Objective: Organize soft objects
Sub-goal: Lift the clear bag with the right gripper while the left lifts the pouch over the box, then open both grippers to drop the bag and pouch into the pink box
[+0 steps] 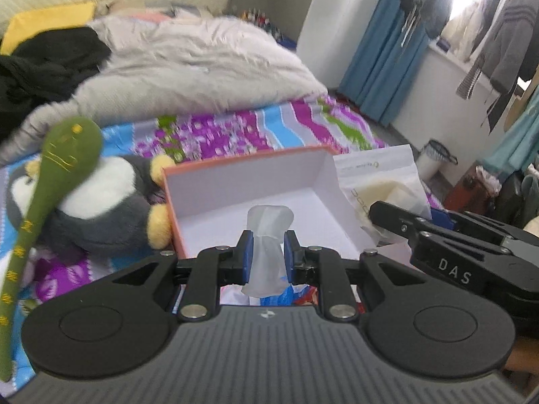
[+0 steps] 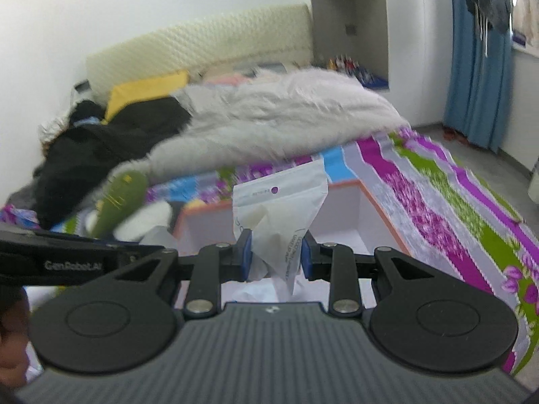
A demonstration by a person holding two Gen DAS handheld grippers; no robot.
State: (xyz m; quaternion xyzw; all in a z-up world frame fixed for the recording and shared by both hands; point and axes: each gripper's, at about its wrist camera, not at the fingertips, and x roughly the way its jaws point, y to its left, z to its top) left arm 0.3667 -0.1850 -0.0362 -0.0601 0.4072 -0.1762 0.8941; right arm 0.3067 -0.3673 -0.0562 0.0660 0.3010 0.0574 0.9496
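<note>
Tilting down over the box [image 1: 249, 198], left gripper [image 1: 267, 256] pinches white cloth [image 1: 267, 235]; right gripper [image 2: 276, 256] clamps a pouch [image 2: 281, 208].

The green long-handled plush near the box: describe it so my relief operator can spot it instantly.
Start at the orange-edged open box on the striped bedsheet. On the side away from the zip pouch lies a grey and white plush penguin. The green plush leans across it: a rounded head on a long thin handle with yellow stitched marks, the only green toy there.
</note>
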